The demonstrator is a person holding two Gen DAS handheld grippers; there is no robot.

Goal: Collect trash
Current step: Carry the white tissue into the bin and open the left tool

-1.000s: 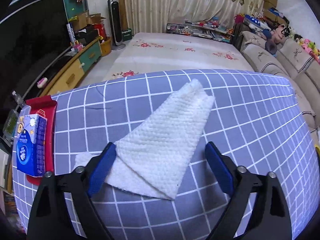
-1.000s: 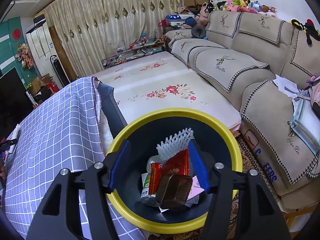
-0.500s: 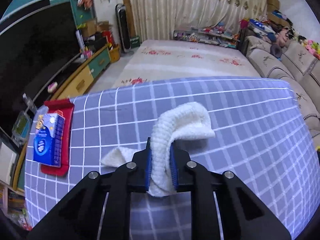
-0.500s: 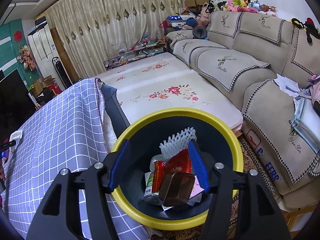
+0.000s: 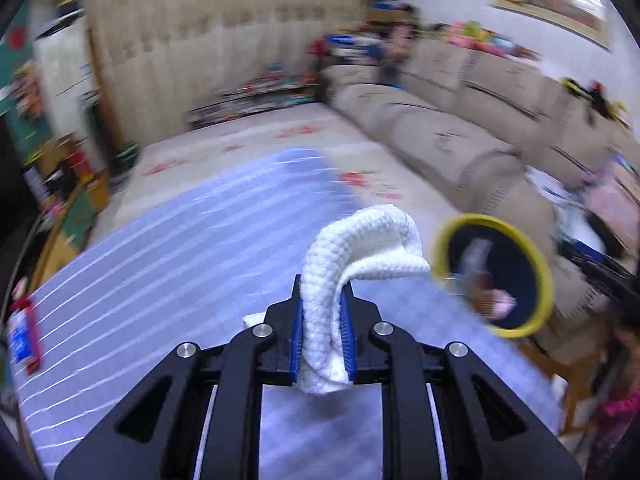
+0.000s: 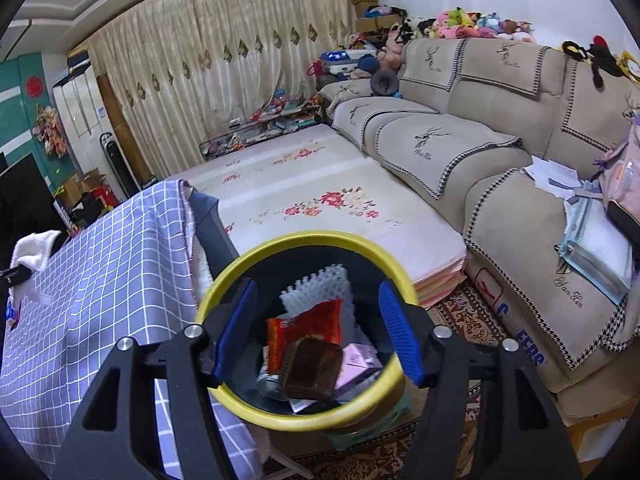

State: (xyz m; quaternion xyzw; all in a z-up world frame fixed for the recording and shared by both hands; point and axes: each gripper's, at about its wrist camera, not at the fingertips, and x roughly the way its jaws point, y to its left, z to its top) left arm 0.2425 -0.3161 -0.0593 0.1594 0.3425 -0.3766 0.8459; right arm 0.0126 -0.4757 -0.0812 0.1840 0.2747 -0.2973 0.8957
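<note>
My left gripper is shut on a white textured paper towel, held up above the blue checked tablecloth. The towel also shows at the far left of the right wrist view. The yellow-rimmed dark trash bin is to the right of the towel, past the table edge. My right gripper is open and empty, hovering over the bin. Inside the bin lie a red snack wrapper, a brown plastic tray, white foam netting and a pink box.
A beige sofa runs along the right. A floral floor mat lies beyond the table. A red tray with a blue tissue pack sits at the table's left edge. The left wrist view is motion-blurred.
My left gripper shut on the paper towel, lifted it off the tablecloth and swung right toward the bin. My right gripper stayed open over the bin.
</note>
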